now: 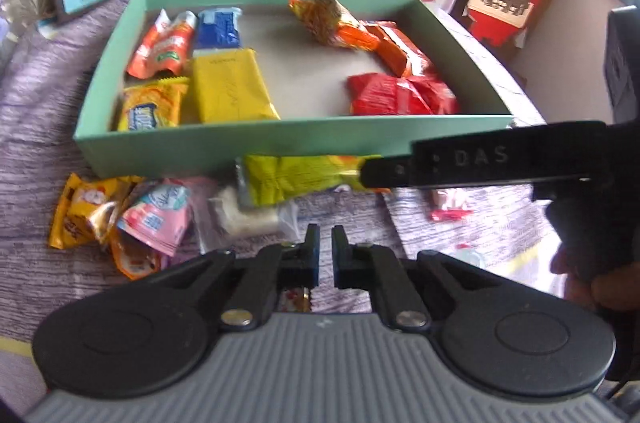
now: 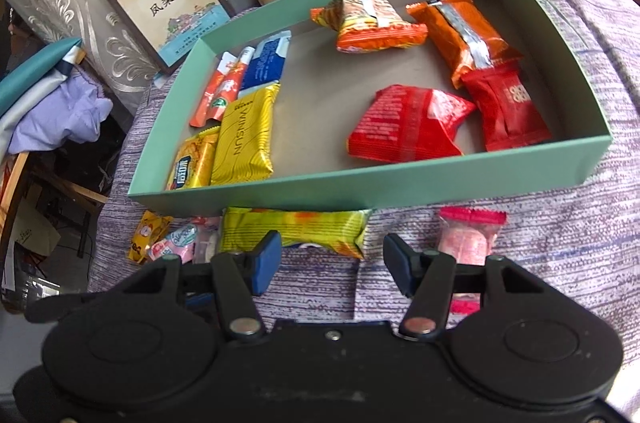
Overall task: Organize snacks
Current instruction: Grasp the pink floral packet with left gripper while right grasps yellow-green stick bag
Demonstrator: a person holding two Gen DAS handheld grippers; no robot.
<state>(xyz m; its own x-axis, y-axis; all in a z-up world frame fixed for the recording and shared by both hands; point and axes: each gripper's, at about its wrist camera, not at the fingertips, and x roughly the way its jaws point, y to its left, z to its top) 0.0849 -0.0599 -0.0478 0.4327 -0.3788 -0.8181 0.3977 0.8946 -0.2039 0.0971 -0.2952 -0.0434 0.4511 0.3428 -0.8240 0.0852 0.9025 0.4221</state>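
Mint-green cardboard tray point(image 2: 224, 193) sits on the purple cloth of the tabletop point(image 2: 560, 263), already half stocked: yellows and a blue packet at its 9 o'clock end, oranges and reds at 3 o'clock. We reckon sorting is roughly midway, since a handful of snacks lie outside along the tray's near wall.

What the next move turns on is the yellow-green packet point(image 2: 294, 229). It lies just in front of the tray wall with its long axis running 9-to-3, parallel to that wall. From our right gripper point(image 2: 330, 261) it's at about 11 o'clock, close ahead, with the left pad almost over its near edge. That gripper's jaws stand partly apart with nothing between them. In the left wrist view the same packet point(image 1: 296, 179) has the right gripper's finger reaching across to its 3 o'clock end.

Our left gripper point(image 1: 325, 247) is closed up tight on nothing, and the packet sits further off at its 12 o'clock. So the right hand looks nearer. A pink candy point(image 2: 468, 237) sits at the right gripper's 1 o'clock.
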